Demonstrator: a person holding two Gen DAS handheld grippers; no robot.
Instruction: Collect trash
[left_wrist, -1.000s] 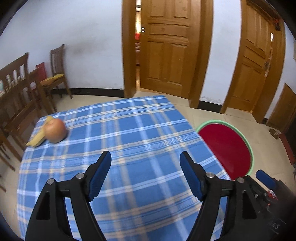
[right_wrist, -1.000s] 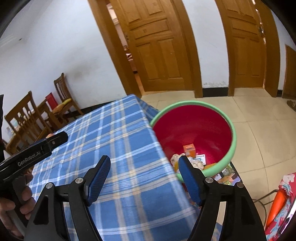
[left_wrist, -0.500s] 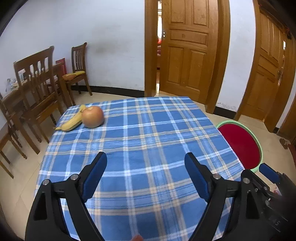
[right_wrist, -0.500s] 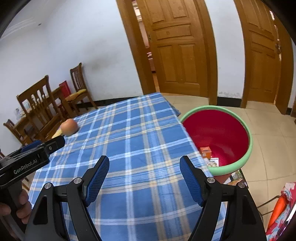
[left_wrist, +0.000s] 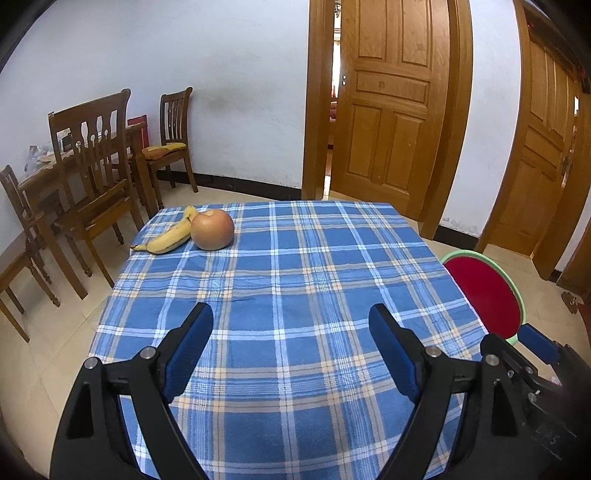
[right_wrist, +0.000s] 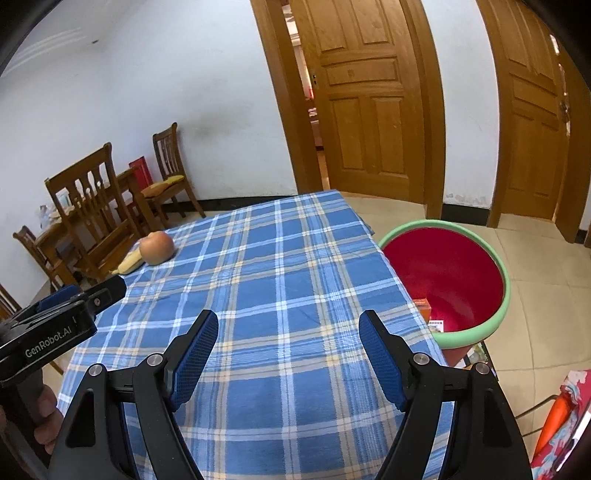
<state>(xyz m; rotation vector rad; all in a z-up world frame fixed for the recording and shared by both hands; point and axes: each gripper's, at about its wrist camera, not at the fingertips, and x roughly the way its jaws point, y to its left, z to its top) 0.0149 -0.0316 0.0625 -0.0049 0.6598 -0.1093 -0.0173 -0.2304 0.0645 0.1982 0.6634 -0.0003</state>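
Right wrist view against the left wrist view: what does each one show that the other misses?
Only the right wrist view looks into the red bin, where a small orange box lies, and it shows the hand holding the left tool. Only the left wrist view shows the whole banana; the right view has it half hidden behind the apple. Both share the blue checked tablecloth, the apple, the wooden chairs and the doors.
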